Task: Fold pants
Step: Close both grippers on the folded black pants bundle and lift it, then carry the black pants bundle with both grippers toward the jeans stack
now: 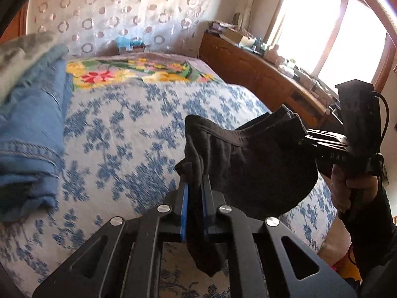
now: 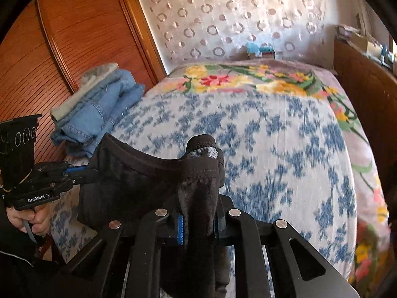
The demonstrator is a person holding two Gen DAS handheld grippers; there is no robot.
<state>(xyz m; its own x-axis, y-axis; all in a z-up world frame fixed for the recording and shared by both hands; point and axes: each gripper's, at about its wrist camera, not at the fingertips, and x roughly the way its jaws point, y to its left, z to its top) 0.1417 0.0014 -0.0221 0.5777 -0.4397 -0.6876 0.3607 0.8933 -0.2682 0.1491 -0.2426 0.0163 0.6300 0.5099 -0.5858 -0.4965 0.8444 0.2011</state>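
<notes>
1. Spreading across both views, the bed (image 2: 285, 149) wears a blue-and-white floral bedspread with a bright flowered blanket (image 2: 248, 79) at its far end.
2. Folded blue jeans (image 2: 99, 109) sit stacked at the bed's left edge, beside a wooden wardrobe (image 2: 74, 37).
3. Dark pants (image 1: 248, 159) hang above the bedspread — their waistband stretched between the two grippers.
4. Left gripper (image 1: 194, 193) is clamped on one bunched end of the fabric.
5. Right gripper (image 2: 198, 221) is clamped on the other end — cloth fills the space between its blue pads.

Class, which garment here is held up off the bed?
The black pants, stretched between both tongs; the folded blue jeans lie at the bed's edge.
</notes>
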